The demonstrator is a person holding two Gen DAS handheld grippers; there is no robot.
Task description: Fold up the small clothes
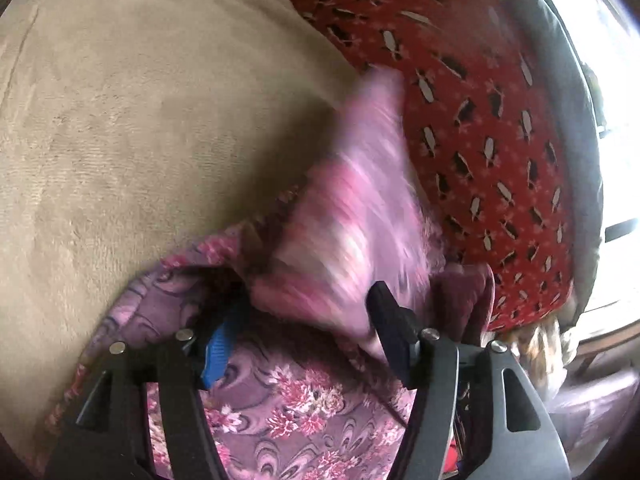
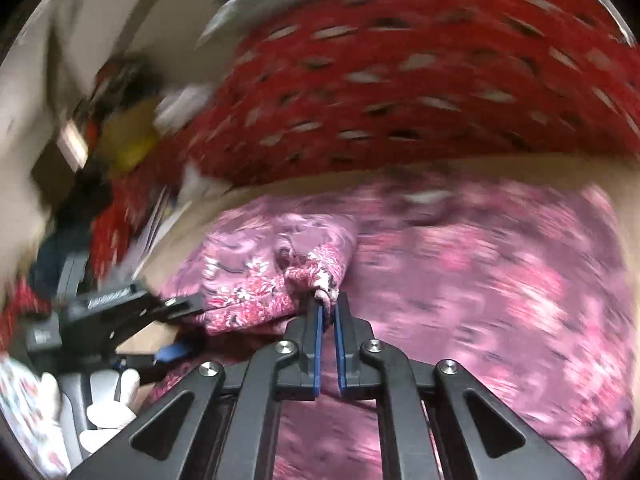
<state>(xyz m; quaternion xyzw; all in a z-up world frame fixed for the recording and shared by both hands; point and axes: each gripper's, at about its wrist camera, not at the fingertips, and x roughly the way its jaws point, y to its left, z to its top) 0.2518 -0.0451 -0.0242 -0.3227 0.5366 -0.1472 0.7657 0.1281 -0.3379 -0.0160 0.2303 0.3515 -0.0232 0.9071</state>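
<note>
Risk of slippage first: right gripper [image 2: 328, 300] clamped on only a thin hem corner of the pink floral garment [image 2: 256, 272], rest of the cloth sagging ahead of and below its jaws over the beige bed cover [image 1: 140, 120]. Could pull free under a quick lift. Left gripper [image 1: 304, 320] with jaws apart, gripping nothing, blurred fabric between and ahead; likely to snag the fold. Red patterned blanket [image 1: 460, 100] beyond.

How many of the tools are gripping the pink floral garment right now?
1. The right tool is shut on a bunched edge of the pink floral garment. The left tool stands open over the cloth, gripping nothing; motion blur may hide contact.
</note>
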